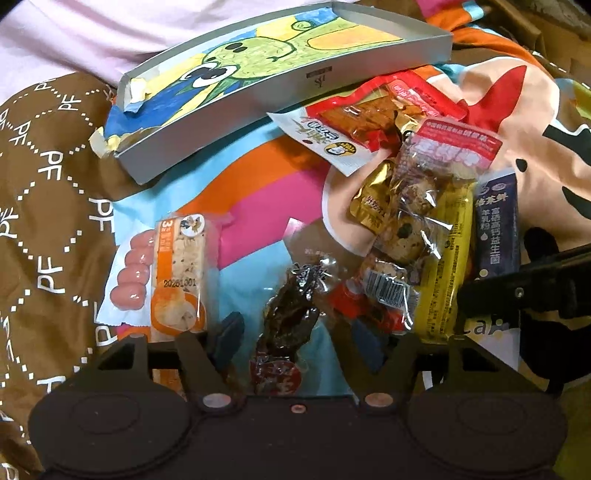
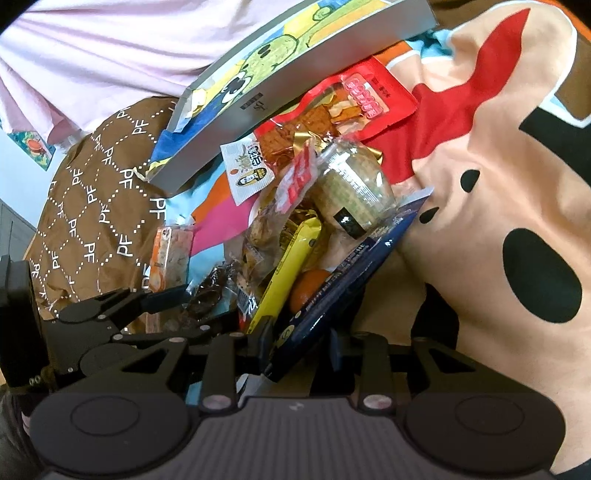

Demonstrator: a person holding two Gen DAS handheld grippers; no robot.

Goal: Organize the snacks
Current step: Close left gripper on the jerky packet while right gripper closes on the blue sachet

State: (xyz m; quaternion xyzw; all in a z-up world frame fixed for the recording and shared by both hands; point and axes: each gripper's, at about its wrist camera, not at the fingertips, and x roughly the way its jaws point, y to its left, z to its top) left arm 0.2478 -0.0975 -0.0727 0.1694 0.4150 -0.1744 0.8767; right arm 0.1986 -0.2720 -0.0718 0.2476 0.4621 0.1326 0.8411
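Observation:
My left gripper [image 1: 295,332] stands open around a dark dried-meat packet [image 1: 288,325], which lies on the blanket with gaps to both pads. My right gripper [image 2: 301,345] is shut on the lower end of a dark blue sachet [image 2: 332,280], tilted up out of the snack pile. That pile holds a clear cookie bag [image 1: 417,206], a yellow stick pack [image 1: 447,258], a red tofu packet [image 1: 369,110] and a gold packet [image 1: 373,203]. An orange cracker packet [image 1: 181,273] and a pink sausage packet [image 1: 129,273] lie apart at the left. The left gripper [image 2: 192,302] also shows in the right wrist view.
A shallow silver box [image 1: 221,125], lined with a green cartoon drawing, lies behind the snacks. Everything rests on a colourful cartoon blanket [image 1: 258,192]. Brown patterned fabric [image 1: 48,206] lies to the left, with pale pink cloth [image 1: 92,33] beyond. A clear cake cup [image 2: 351,184] and an orange [image 2: 310,288] sit in the pile.

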